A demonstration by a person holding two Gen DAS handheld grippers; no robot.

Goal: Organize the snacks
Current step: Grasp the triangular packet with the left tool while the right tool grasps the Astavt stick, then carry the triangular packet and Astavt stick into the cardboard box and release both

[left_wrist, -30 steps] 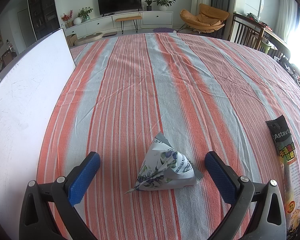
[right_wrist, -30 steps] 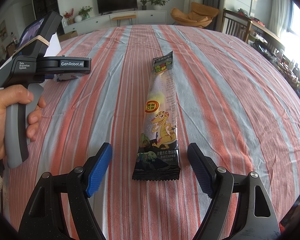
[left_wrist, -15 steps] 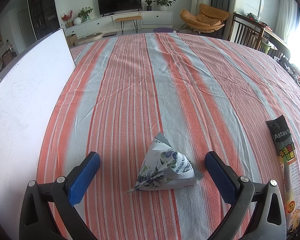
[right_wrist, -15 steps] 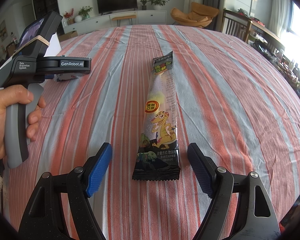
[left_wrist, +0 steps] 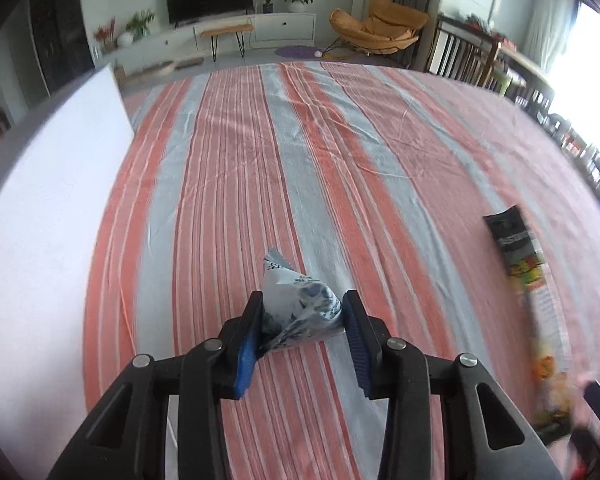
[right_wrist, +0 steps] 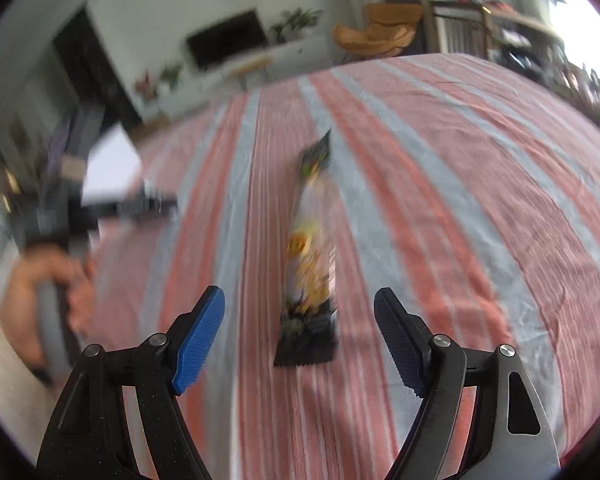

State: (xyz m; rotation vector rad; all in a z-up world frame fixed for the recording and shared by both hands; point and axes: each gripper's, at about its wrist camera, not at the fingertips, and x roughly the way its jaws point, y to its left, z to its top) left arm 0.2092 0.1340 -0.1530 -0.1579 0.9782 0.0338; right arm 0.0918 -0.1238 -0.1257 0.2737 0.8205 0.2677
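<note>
On the striped tablecloth (left_wrist: 236, 184), the left gripper (left_wrist: 303, 322) has just closed onto the white-and-blue snack packet (left_wrist: 300, 312), so it is secured for sorting. The right gripper (right_wrist: 300, 334), spread wide, straddles the long snack bar (right_wrist: 312, 256) without touching.

1. Lit by daylight throughout; brightest at the window (left_wrist: 580, 92) on the right edge of the left wrist view, blown out to white there.
2. Striped tablecloth (left_wrist: 340, 160) evenly lit, only soft, faint shadows.
3. White board (left_wrist: 52, 220) on the left washed nearly featureless.
4. Left wrist view mostly sharp at centre; floral packet (left_wrist: 300, 312) slightly smeared, long snack bag (left_wrist: 536, 304) at the right streaked by motion blur.
5. Right wrist view heavily motion-blurred: snack bag (right_wrist: 312, 256), hand (right_wrist: 40, 300) and far room all smeared.
6. Right gripper (right_wrist: 300, 328) fingers crisp against that blur.
7. Strong fisheye bending at edges; dark vignette in corners.
</note>
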